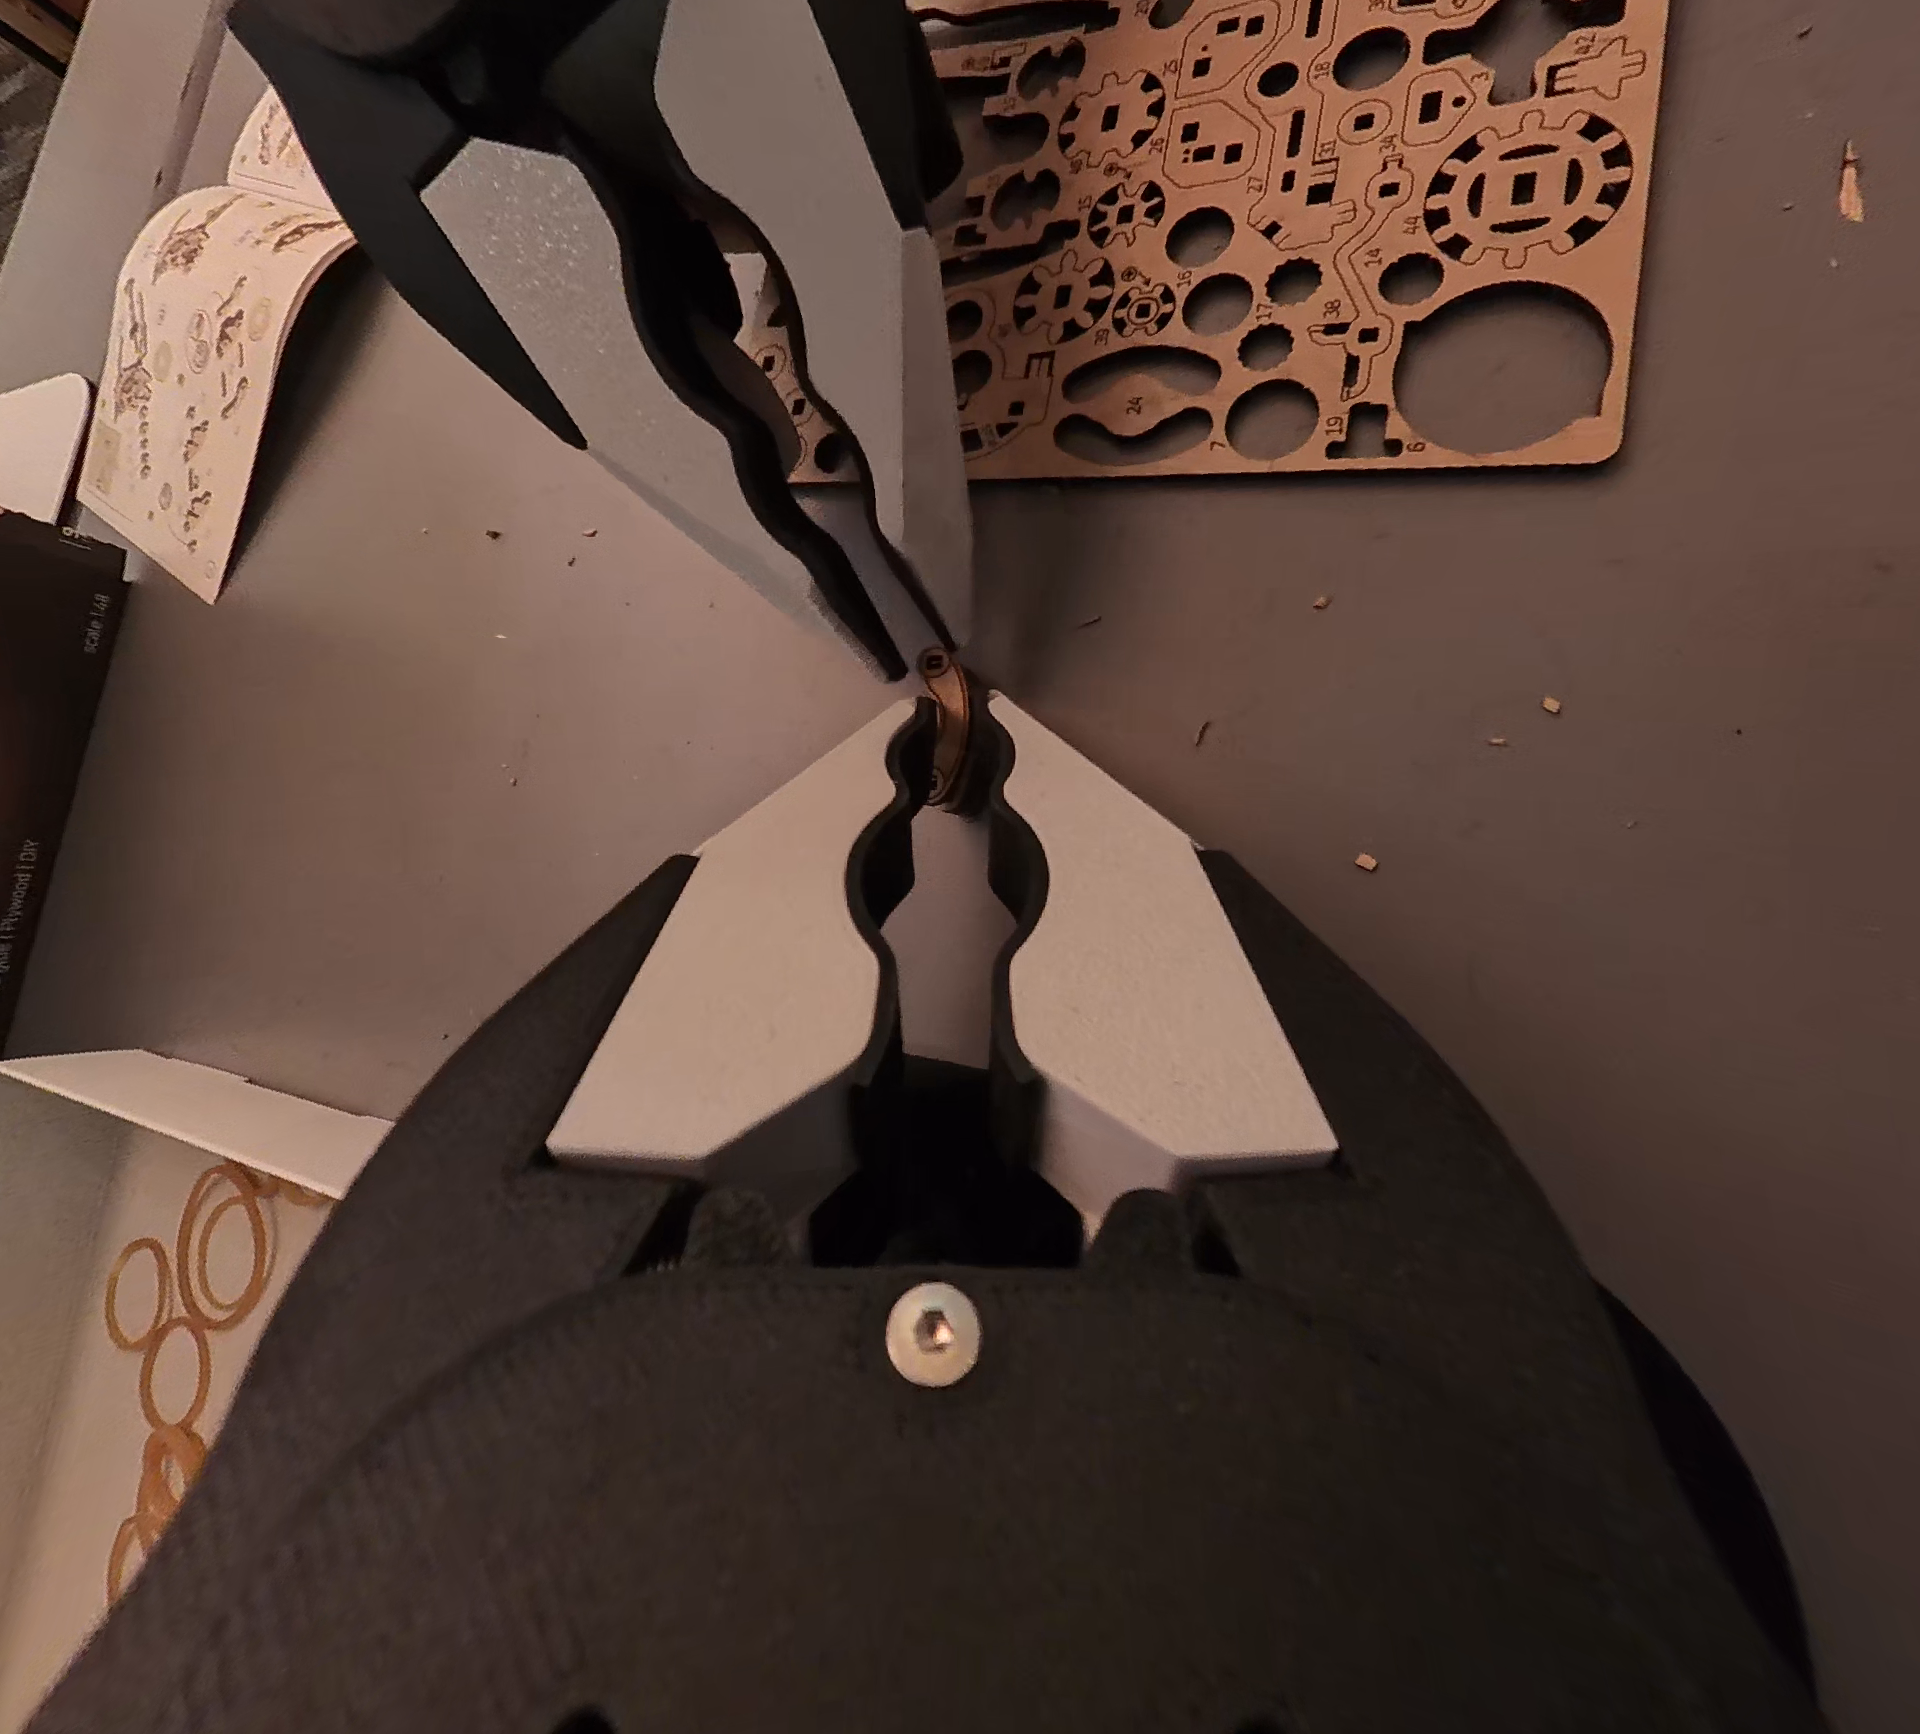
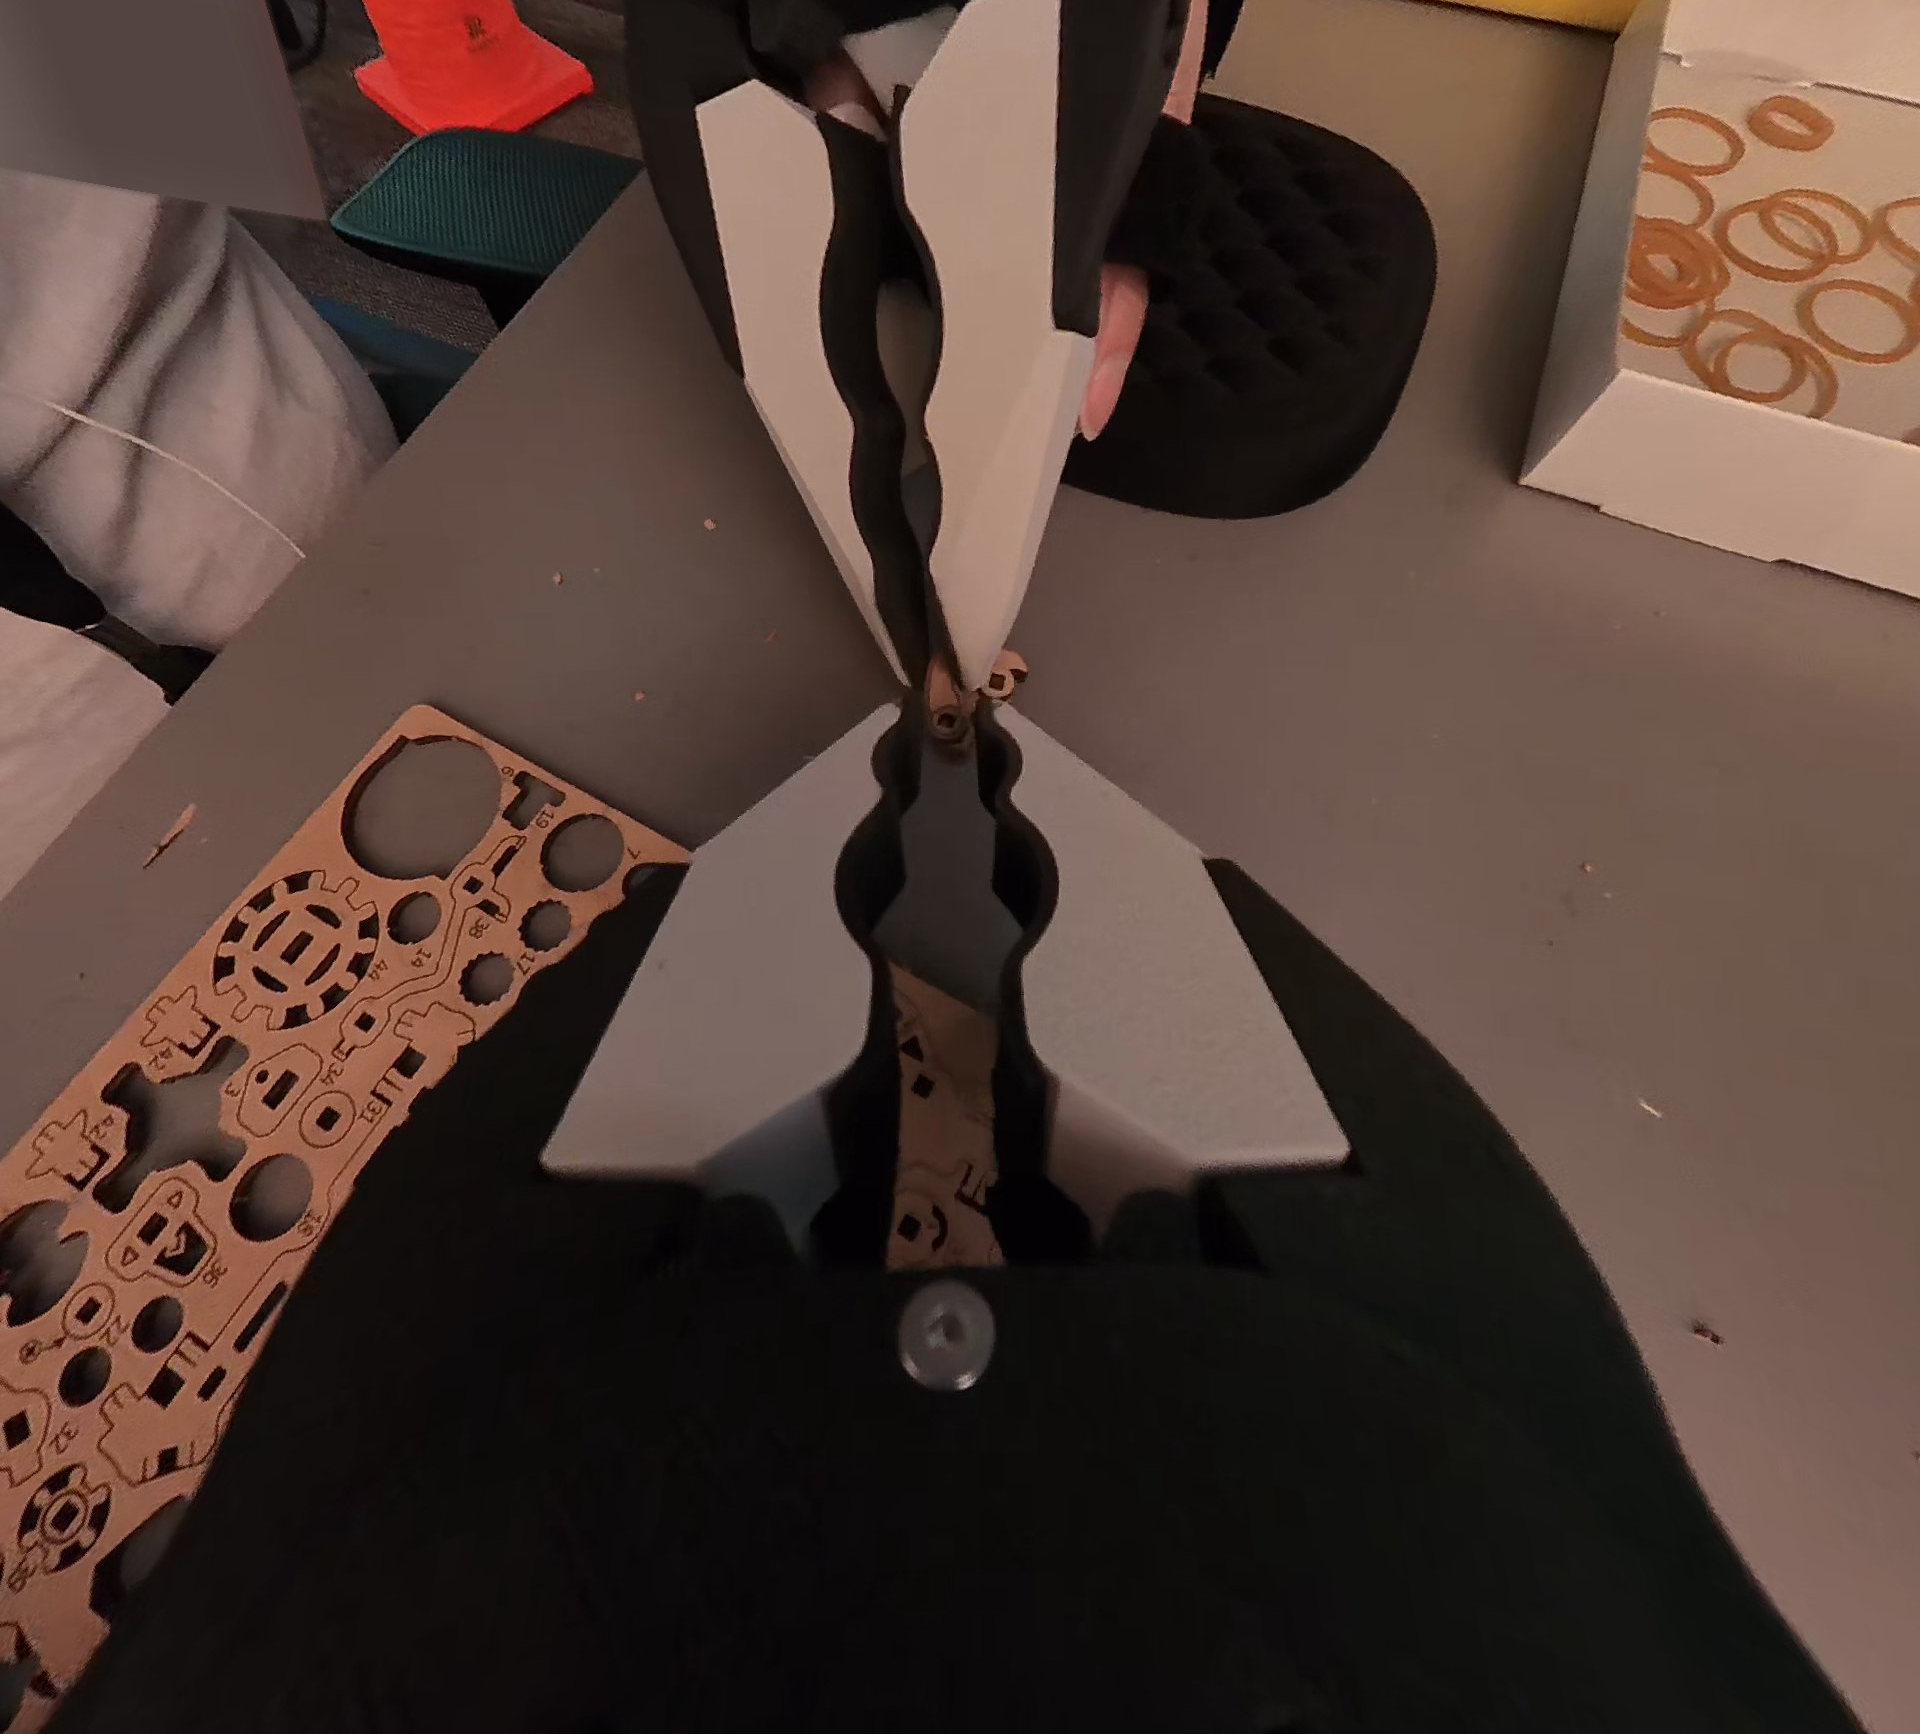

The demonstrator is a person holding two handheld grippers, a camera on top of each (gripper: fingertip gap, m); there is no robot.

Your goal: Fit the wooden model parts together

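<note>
Left gripper (image 1: 945, 716): your jaws are clamped on the small round wooden disc part (image 1: 948, 728).
Right gripper (image 2: 948, 718): pinching the disc's far edge, tip-to-tip.
Disc: held above the grey table (image 1: 1351, 853), near the perforated plywood parts sheet (image 1: 1351, 157).

I count my two grippers, the left (image 1: 951, 713) and the right (image 2: 940, 713), tip to tip over one small cluster of wooden parts (image 2: 951, 708). One cut-out plywood sheet (image 1: 1455, 157), one instruction booklet (image 1: 197, 334), one white box (image 2: 1662, 396) of many rubber bands (image 2: 1745, 250), one orange cone (image 2: 447, 22), one black pad (image 2: 1278, 313).
</note>
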